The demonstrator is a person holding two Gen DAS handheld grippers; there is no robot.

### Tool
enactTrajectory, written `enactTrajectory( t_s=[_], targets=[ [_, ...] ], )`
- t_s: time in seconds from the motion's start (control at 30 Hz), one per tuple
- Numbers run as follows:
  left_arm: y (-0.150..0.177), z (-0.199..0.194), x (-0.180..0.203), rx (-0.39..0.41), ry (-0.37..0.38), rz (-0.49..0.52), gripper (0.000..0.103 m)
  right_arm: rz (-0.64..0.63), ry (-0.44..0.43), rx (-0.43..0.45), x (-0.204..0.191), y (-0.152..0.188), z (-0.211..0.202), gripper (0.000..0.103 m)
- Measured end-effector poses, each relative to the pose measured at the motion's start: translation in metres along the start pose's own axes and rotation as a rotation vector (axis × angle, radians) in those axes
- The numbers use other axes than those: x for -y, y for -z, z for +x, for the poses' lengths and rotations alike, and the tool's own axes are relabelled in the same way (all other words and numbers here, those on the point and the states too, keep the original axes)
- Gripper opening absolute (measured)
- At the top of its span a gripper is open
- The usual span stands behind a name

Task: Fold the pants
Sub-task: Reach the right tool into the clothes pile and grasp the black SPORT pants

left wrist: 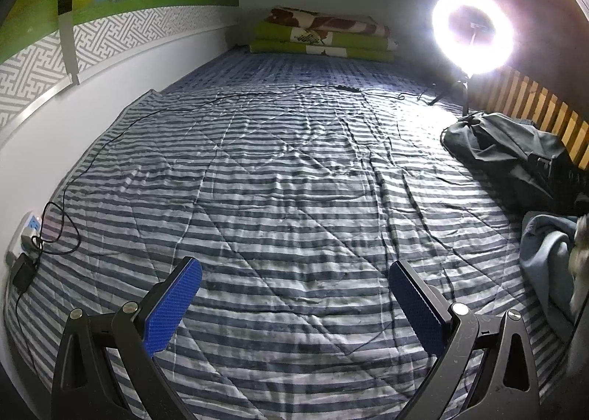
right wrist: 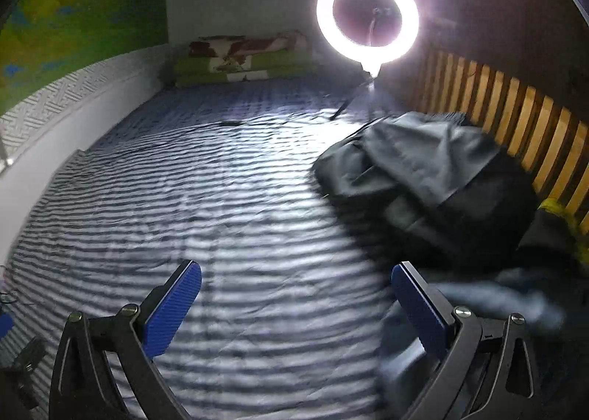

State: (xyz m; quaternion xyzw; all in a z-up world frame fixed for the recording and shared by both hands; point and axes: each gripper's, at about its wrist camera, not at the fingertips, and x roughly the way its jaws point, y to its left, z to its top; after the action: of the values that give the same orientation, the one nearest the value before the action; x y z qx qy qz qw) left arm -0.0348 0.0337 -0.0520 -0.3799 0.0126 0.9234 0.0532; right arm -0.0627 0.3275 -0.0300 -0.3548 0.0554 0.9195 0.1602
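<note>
Pants [right wrist: 423,169], a dark heap beside the wooden slats [right wrist: 515,118], look soft and limp, best pinched at the waistband; both the left gripper [left wrist: 294,291] and the right gripper [right wrist: 296,291] gape wide, empty.

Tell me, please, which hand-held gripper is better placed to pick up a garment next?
The right hand-held gripper: it is open beside the bluish garment. The open left hand-held gripper faces bare striped quilt.

No legible text or labels anywhere.
</note>
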Motion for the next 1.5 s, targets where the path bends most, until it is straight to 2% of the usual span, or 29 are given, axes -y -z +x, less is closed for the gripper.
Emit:
enactTrajectory(
  t_s=[0.07,0.3,0.5,0.63,0.8,0.83,0.87,0.9,0.93,1.03,1.1,1.2,1.5],
  targets=[
    [0.0,-0.001,0.0,0.001,0.006,-0.003,0.103,0.004,0.036,-0.017,0.022,-0.008,0.002,0.102],
    [-0.001,-0.009,0.002,0.014,0.026,0.001,0.103,0.042,0.249,-0.05,0.132,-0.018,-0.017,0.102],
    [-0.004,-0.014,0.002,0.018,0.059,-0.014,0.103,0.099,0.332,-0.16,0.213,-0.019,-0.01,0.102],
    [-0.005,-0.013,0.0,0.008,0.085,-0.042,0.103,0.132,0.312,-0.223,0.236,-0.015,0.011,0.102],
    [-0.003,-0.012,-0.001,0.009,0.082,-0.029,0.103,0.081,0.365,-0.293,0.241,-0.005,0.041,0.102],
    [-0.003,-0.012,-0.001,0.011,0.08,-0.023,0.103,0.073,0.386,-0.296,0.243,-0.004,0.045,0.09],
    [-0.003,-0.012,-0.001,0.013,0.078,-0.017,0.103,0.076,0.39,-0.3,0.244,-0.003,0.046,0.074],
    [-0.002,-0.012,-0.001,0.016,0.071,-0.007,0.103,0.096,0.377,-0.328,0.249,-0.004,0.049,0.032],
    [-0.002,-0.011,-0.001,0.018,0.057,0.007,0.102,0.124,0.359,-0.346,0.255,-0.005,0.047,0.008],
    [-0.003,-0.011,-0.003,0.024,0.017,0.03,0.096,0.18,0.353,-0.3,0.262,-0.012,0.029,0.006],
    [-0.003,-0.013,-0.006,0.028,0.013,0.021,0.095,0.175,0.375,-0.244,0.262,-0.02,0.01,0.005],
    [-0.004,-0.018,-0.01,0.04,0.017,0.015,0.095,0.184,0.359,-0.211,0.26,-0.029,-0.009,0.004],
    [-0.008,-0.035,-0.027,0.074,0.012,-0.014,0.094,0.148,0.327,-0.05,0.222,-0.076,-0.071,0.001]
  ],
)
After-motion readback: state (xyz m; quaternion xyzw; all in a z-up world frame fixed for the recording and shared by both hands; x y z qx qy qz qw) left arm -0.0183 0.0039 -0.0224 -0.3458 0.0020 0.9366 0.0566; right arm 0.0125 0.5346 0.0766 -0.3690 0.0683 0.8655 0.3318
